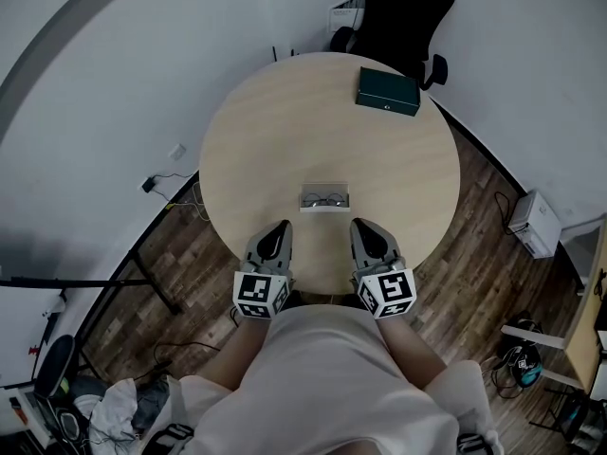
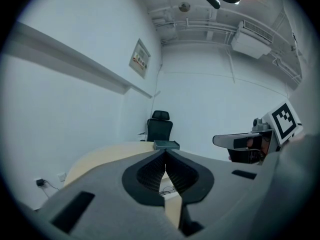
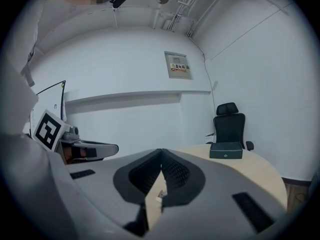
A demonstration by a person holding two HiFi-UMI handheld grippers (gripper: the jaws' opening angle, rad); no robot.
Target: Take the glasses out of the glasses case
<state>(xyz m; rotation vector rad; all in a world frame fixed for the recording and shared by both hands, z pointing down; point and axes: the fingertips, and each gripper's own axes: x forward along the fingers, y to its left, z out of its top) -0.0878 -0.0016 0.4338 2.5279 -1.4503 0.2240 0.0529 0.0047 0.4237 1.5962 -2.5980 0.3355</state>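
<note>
A small clear case [image 1: 325, 198] with a pair of glasses inside lies flat on the round wooden table [image 1: 256, 150], near its front edge. My left gripper [image 1: 281, 227] hovers just in front of the case to the left, jaws closed tip to tip with nothing between them. My right gripper [image 1: 360, 226] hovers in front of it to the right, also shut and empty. In the left gripper view, the case [image 2: 168, 189] shows through the gap below the closed left gripper [image 2: 165, 153]. In the right gripper view, only a corner of the case [image 3: 159, 197] shows below the right gripper [image 3: 161, 153].
A dark green box [image 1: 388, 91] sits at the table's far right side. A black office chair [image 1: 403, 12] stands behind the table. A white unit [image 1: 533, 224] and cables lie on the wooden floor to the right. The person's body is close to the table's front edge.
</note>
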